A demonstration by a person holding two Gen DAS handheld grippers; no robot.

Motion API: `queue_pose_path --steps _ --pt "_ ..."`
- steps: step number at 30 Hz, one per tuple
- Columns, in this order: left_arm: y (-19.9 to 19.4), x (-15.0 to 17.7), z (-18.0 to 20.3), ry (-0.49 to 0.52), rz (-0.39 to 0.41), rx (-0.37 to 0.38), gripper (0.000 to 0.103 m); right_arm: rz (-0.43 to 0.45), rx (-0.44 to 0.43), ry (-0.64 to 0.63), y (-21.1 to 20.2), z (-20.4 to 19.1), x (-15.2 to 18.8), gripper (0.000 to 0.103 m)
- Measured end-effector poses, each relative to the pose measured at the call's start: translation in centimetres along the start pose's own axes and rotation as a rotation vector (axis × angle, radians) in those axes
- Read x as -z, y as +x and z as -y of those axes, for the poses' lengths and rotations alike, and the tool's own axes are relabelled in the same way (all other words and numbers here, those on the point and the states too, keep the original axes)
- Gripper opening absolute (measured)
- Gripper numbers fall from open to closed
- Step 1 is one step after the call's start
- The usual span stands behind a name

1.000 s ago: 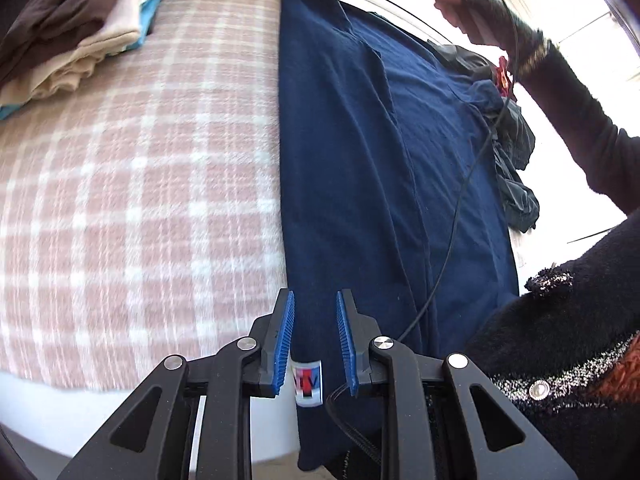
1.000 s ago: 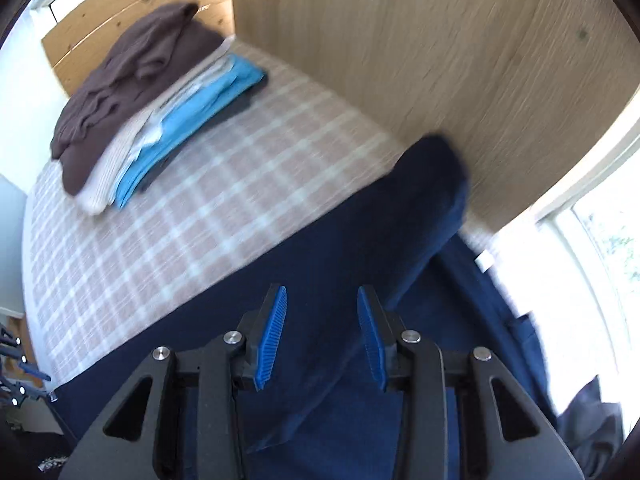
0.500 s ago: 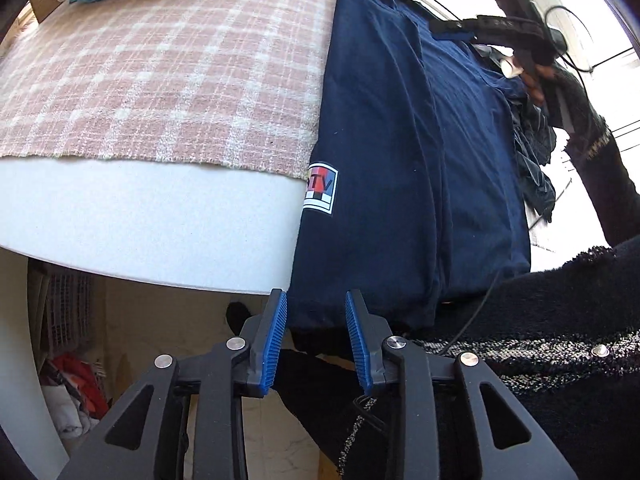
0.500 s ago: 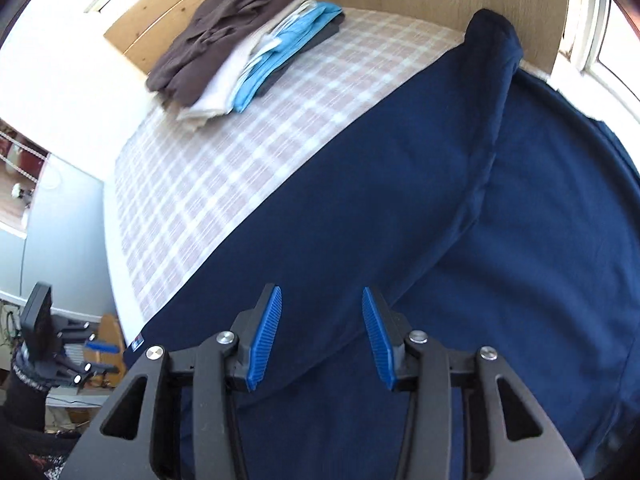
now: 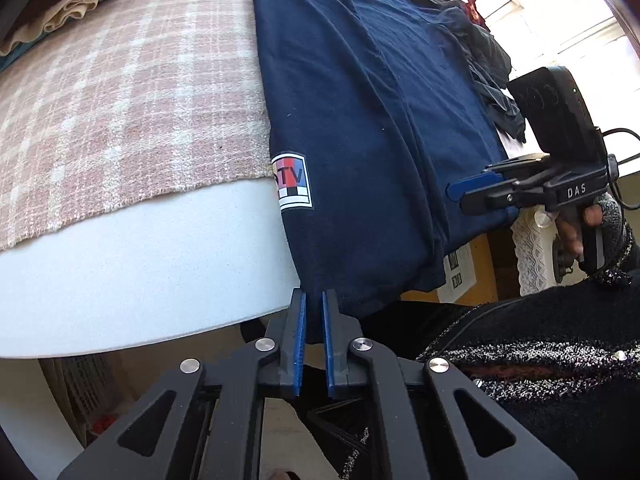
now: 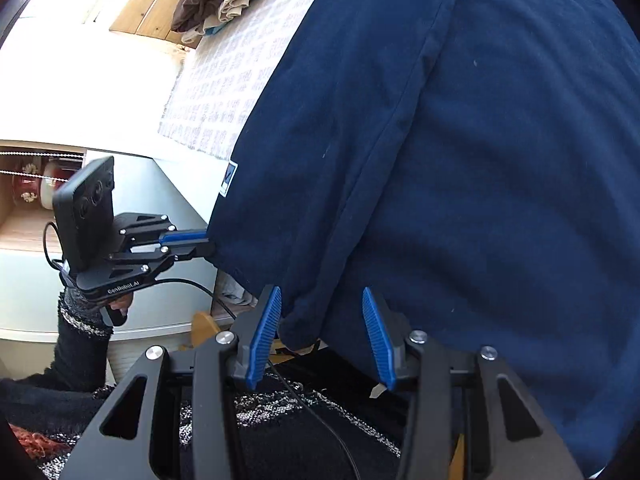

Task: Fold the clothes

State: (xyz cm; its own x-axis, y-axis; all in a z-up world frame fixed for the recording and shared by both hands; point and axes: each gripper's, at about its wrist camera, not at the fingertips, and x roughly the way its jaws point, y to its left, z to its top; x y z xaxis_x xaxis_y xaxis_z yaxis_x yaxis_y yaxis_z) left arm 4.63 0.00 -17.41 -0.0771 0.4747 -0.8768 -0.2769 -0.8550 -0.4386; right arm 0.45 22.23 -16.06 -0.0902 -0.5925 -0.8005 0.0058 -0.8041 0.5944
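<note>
Both grippers are now sitting lower than half a second ago, at the navy shirt's (image 5: 360,128) hanging hem. Left gripper (image 5: 314,312) is pinching the hem corner between nearly closed jaws. Right gripper (image 6: 320,324) is gaping wide, a hem fold lying between its fingers, untouched. Shirt is draping over the table (image 5: 140,264) edge.

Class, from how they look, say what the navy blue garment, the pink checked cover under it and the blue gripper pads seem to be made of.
Navy blue garment: probably cotton jersey, matte; soft creases, stitched hem, printed patch.
Pink checked cover: a woven, woolly-looking cloth, fuzzy; visible weave, frayed edge.
Blue gripper pads: likely moulded rubber or plastic; fine ribbing, slight sheen.
</note>
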Motion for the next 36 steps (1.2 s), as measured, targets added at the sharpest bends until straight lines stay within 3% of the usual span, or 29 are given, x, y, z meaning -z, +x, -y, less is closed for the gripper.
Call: queue_pose_path --steps 5,6,13,14,16,18,21,22,24,27,30,33,36 --pt "-0.7 -0.4 0.1 0.093 0.003 0.057 0.004 0.078 0.048 0.029 1.3 -2.6 2.6 0.043" --pt "-0.9 -0.5 0.1 0.106 0.005 0.067 0.004 0.095 0.071 0.022 1.4 -3.1 2.8 0.047" --pt "-1.4 -0.9 -0.8 0.135 0.032 0.137 0.003 0.163 0.233 -0.132 2.7 -6.6 3.6 0.047" --pt "-1.6 -0.8 -1.0 0.133 0.037 0.148 0.003 0.16 0.23 -0.125 2.8 -6.6 3.4 0.045" --pt "-2.2 -0.5 -1.3 0.132 0.053 0.161 0.003 0.155 0.103 -0.05 2.4 -6.0 2.9 0.006" --pt "-2.6 -0.3 -1.6 0.124 0.069 0.159 0.003 0.173 -0.001 0.014 1.7 -5.2 2.7 0.006" --pt "-1.9 0.2 -2.2 0.108 0.044 0.164 0.003 0.138 0.143 0.052 1.8 -3.6 3.7 0.003" --pt "-1.4 0.4 -2.4 0.102 0.027 0.168 0.002 0.138 0.125 0.082 1.4 -3.2 3.9 0.006" --pt "-0.3 0.9 -2.4 0.114 -0.011 0.146 0.0 0.14 0.186 0.094 0.6 -3.5 4.2 0.008" --pt "-1.0 1.3 -2.1 0.123 -0.002 0.152 0.0 0.194 0.192 0.067 -1.2 -5.1 3.7 0.029" --pt "-3.0 0.9 -1.6 0.123 0.056 0.158 0.0 0.26 0.176 -0.029 -1.5 -7.4 1.3 0.03" --pt "-3.8 -0.8 0.6 0.204 0.121 0.12 0.0 0.303 0.261 -0.105 -0.4 -8.0 -1.7 0.03" --pt "-1.9 -2.3 2.4 0.287 0.102 0.049 0.001 0.272 0.346 -0.152 0.9 -7.8 -3.2 0.03"
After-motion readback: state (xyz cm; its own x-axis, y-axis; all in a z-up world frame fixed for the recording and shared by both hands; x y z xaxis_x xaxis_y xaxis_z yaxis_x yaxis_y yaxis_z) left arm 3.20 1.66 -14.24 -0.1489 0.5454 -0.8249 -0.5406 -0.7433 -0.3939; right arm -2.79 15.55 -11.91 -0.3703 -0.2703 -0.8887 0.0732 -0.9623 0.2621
